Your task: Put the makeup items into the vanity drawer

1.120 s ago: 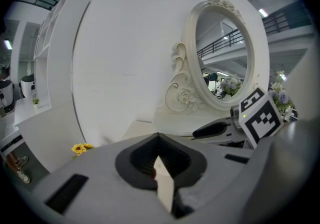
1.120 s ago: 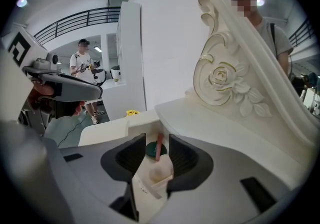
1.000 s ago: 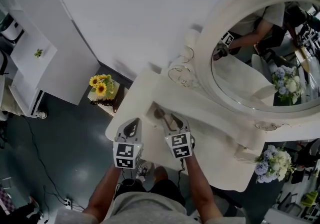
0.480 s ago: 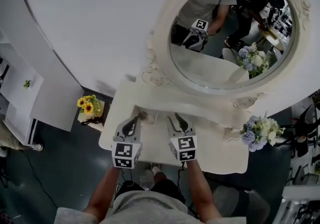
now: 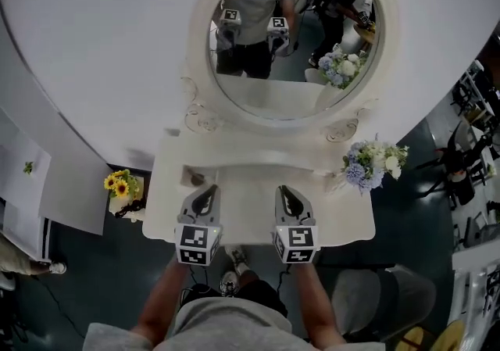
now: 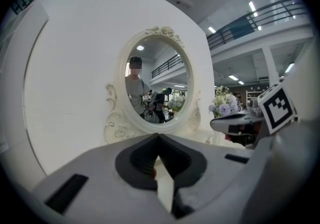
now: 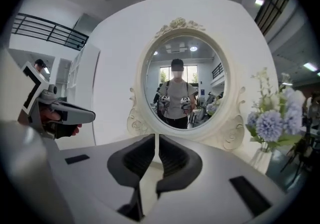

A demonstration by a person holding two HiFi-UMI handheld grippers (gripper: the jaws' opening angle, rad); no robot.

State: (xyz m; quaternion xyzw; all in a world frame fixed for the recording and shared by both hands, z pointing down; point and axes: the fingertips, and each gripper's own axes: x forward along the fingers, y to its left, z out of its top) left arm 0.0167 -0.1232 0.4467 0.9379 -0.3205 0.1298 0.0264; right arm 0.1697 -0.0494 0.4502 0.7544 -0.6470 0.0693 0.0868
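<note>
The white vanity table point(image 5: 328, 213) stands below me, with one small dark makeup item point(image 5: 192, 178) on its left part. No open drawer shows in any view. My left gripper point(image 5: 205, 195) hangs over the table's front left, its fingertips meeting point(image 6: 158, 138); I cannot tell whether the reddish speck low in its gap is a held thing. My right gripper point(image 5: 291, 196) hovers over the front middle. Its jaws point(image 7: 156, 140) are closing, with a thin slit left and nothing between them. Both point at the mirror.
The oval mirror point(image 5: 289, 29) in its carved white frame rises behind the table and reflects me with both grippers. A vase of blue and white flowers point(image 5: 367, 163) stands at the table's right end. Sunflowers point(image 5: 119, 184) sit on a low stand at the left, a grey seat point(image 5: 383, 295) at the right.
The head view has swung so the mirror is now centred. Both grippers have drawn back towards the table's front edge, and the right gripper's jaws have narrowed.
</note>
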